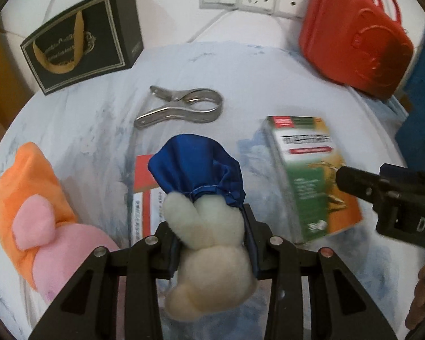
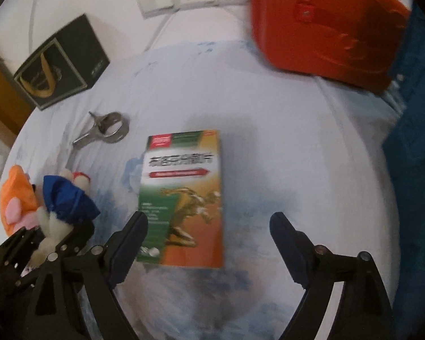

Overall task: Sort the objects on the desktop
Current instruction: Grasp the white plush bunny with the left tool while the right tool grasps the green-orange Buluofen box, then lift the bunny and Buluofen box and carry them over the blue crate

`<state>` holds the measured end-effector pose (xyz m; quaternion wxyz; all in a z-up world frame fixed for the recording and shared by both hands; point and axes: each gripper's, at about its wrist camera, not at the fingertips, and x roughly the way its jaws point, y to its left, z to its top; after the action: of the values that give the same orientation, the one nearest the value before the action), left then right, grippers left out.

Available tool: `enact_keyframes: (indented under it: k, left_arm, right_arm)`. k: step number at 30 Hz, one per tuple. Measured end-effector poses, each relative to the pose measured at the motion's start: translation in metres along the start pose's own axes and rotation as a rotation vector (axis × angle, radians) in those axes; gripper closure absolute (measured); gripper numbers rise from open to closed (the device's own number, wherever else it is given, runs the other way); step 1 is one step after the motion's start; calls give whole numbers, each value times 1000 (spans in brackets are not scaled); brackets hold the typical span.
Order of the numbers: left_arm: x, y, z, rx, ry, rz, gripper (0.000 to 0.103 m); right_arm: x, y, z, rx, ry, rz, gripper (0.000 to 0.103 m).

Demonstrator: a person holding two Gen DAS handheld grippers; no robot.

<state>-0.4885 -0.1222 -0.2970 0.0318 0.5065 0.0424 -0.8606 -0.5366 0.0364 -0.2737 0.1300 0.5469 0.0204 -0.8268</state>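
Left wrist view: 2 plush toys [image 1: 209, 226], 1 metal clip [image 1: 181, 107].

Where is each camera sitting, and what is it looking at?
Left wrist: on the left gripper, looking forward along its fingers, which are shut on a white plush in a blue dress; the right gripper pokes in.
Right wrist: on the right gripper, open above the green box; the left gripper shows at lower left.
Both see the clip, black box, red case and orange plush.
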Motion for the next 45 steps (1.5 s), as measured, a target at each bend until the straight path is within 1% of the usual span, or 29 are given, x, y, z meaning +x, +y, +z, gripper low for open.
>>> enact_keyframes:
  k: [3,5,7,10,11,12,13,17,19,22,25,28,33,36,39,41,45]
  left_arm:
    - [5,5,5,10,-22,15,67]
    - [8,8,8,12,-26,19,67]
    - [10,9,11,26,-37,31,67]
    - [12,10,12,29,-45,25,67]
    - [12,10,12,29,-46,24,67]
    - [12,11,13,27,-46,23,67]
    - [12,11,13,24,-45,22,67]
    - [5,14,11,1,-40,19,67]
    - [-3,14,9,-2,-51,26,67]
    - [-26,14,9,-13,-89,23,67]
    - [-62,9,9,-11,-152,22,67]
    - [-109,1,5,-4,-231,16,67]
    - [-183,-7,-9,13,-340,0,67]
    - [-224,-13,-23,31,-395,-4,67]
    - [-259,-21,-42,49,-443,-28,67]
    - [-280,-30,-55,61,-466,-56,67]
    - [-309,-53,-74,90,-499,-98,67]
  right_arm:
    - [18,15,6,-36,19,-7,11]
    - [31,22,9,-57,35,-33,11]
    - [42,22,13,-36,49,-28,10]
    - [56,21,16,-29,74,-38,10]
    - [60,21,15,-39,84,-32,13]
    - [61,25,13,-70,74,-51,16]
    - [59,29,11,-95,62,-64,16]
    - [46,29,7,-106,25,-60,16]
    - [30,27,6,-114,-16,-67,16]
    - [-1,24,4,-119,-79,-56,16]
    - [-41,26,-2,-125,-153,-50,16]
    - [-89,34,-9,-133,-239,-37,16]
    - [-175,47,-42,-161,-399,-39,16]
    - [-226,51,-64,-162,-490,-46,16]
    - [-271,53,-91,-154,-568,-63,16]
    - [-298,48,-112,-143,-603,-82,16]
    - [-339,32,-143,-110,-657,-134,16]
